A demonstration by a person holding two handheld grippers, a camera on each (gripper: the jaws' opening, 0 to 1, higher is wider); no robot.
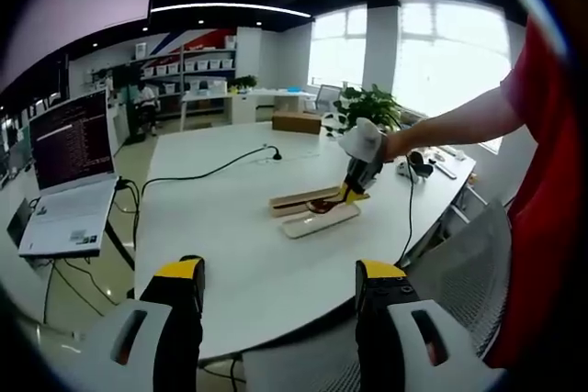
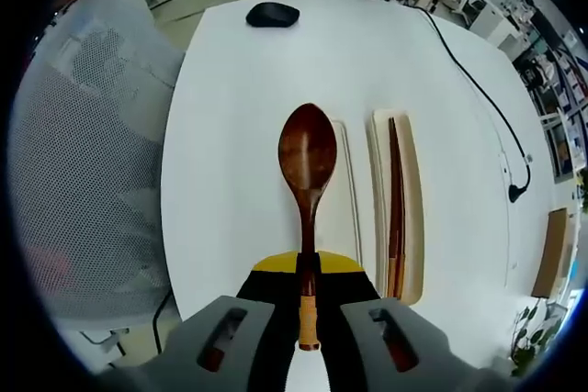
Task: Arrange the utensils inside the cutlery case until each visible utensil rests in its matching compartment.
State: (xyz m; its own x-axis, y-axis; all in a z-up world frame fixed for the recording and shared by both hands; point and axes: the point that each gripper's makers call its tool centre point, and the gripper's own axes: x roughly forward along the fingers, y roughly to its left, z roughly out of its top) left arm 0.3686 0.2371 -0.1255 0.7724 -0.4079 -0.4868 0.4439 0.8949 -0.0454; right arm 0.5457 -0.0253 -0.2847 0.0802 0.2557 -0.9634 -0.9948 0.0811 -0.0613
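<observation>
A dark brown wooden spoon (image 2: 308, 158) points away from me, its handle clamped between the jaws of my right gripper (image 2: 308, 274). Its bowl lies over the white half of the cutlery case (image 2: 346, 192); I cannot tell if it touches. Beside it, the wooden half of the case (image 2: 412, 199) holds dark chopsticks (image 2: 395, 199). In the left gripper view, both case halves (image 1: 317, 211) lie mid-table, and the right gripper (image 1: 356, 181), held by a gloved hand, lowers the spoon (image 1: 323, 207) onto them. My left gripper (image 1: 282, 280) hangs open near the table's edge, far from the case.
A black mouse (image 2: 273, 14) and a black cable (image 2: 478, 89) lie beyond the case. An open laptop (image 1: 64, 218) stands on a side table to the left. A cardboard box (image 1: 296, 122), a plant (image 1: 367, 103) and a mesh chair (image 2: 83, 181) ring the white table (image 1: 230, 254).
</observation>
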